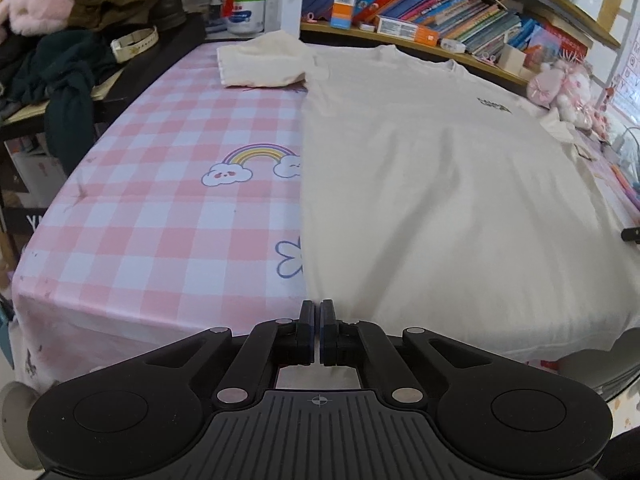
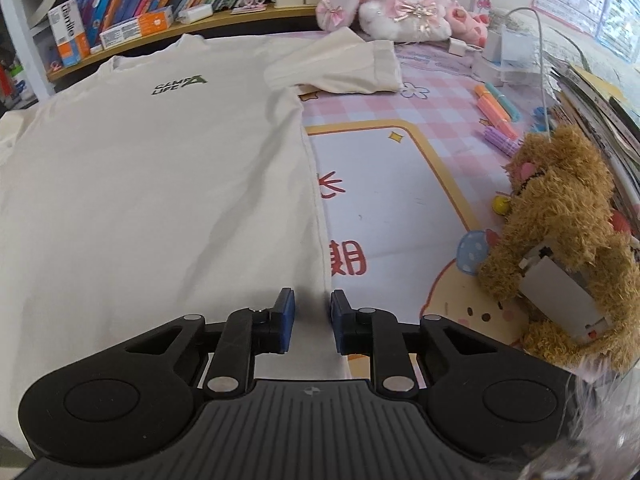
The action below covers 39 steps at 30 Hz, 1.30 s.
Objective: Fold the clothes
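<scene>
A cream T-shirt (image 1: 440, 184) lies flat, front up, on the pink checked tablecloth (image 1: 160, 220), collar at the far side. A small green logo (image 2: 180, 85) marks its chest. Both short sleeves (image 1: 260, 66) (image 2: 340, 68) spread outward. At the shirt's near left hem corner, my left gripper (image 1: 319, 312) is shut, pinching the cloth edge. My right gripper (image 2: 313, 312) stands at the near right hem corner. Its blue pads (image 2: 286, 320) are apart, and the shirt's side edge runs between them untouched.
A brown plush bear (image 2: 560, 240) sits close on the right, with markers (image 2: 496, 108) and a charger cable behind it. Pink-white plush toys (image 2: 400, 4) and a bookshelf (image 1: 440, 4) line the back. Piled dark clothes (image 1: 60, 60) lie at left. The table's front edge is just below the grippers.
</scene>
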Available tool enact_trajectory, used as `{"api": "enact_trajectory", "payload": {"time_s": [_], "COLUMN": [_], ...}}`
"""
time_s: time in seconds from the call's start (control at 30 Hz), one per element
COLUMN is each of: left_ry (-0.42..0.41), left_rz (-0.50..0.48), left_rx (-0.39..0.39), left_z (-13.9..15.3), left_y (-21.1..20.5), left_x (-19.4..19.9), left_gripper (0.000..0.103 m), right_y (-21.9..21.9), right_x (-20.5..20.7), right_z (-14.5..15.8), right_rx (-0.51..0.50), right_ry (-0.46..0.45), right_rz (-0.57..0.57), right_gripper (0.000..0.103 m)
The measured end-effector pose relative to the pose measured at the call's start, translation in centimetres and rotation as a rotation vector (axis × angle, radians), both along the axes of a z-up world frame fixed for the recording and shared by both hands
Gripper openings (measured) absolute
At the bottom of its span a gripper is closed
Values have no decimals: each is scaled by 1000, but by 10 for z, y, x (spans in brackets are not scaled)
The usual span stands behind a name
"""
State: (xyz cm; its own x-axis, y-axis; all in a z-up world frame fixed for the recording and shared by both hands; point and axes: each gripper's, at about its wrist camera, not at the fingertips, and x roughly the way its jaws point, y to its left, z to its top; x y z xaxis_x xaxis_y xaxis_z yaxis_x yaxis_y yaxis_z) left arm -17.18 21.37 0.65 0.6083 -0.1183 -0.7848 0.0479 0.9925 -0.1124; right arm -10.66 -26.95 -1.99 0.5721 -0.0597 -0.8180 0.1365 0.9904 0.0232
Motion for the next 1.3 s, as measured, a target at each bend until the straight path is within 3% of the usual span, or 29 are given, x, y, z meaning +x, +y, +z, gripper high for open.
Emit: {"api": "enact_trajectory", "payload": {"time_s": [0.13, 0.23, 0.37, 0.5, 0.73, 0.93, 1.3], "left_ry": [-19, -51, -87, -120, -159, -163, -135], "left_rz": [22, 27, 33, 36, 12, 4, -4], "left_rx": [-13, -12, -15, -9, 24, 32, 45], "left_z": [0, 3, 10, 19, 29, 29, 18], "left_y": [3, 4, 1, -5, -19, -24, -33], "left_x": [0, -2, 0, 7, 21, 25, 28], "left_gripper": [3, 7, 14, 48, 84, 90, 92], "right_y": [4, 8, 16, 26, 45, 62, 79], "right_x": [-2, -5, -12, -20, -34, -39, -44], "right_z": [0, 0, 2, 10, 27, 33, 33], "right_rx": [-18, -27, -27, -38, -14, -5, -36], "right_ry": [-2, -6, -22, -54, -116, -130, -116], "right_rz": [-3, -8, -12, 3, 13, 5, 21], "right_gripper": [20, 32, 39, 46, 62, 79, 84]}}
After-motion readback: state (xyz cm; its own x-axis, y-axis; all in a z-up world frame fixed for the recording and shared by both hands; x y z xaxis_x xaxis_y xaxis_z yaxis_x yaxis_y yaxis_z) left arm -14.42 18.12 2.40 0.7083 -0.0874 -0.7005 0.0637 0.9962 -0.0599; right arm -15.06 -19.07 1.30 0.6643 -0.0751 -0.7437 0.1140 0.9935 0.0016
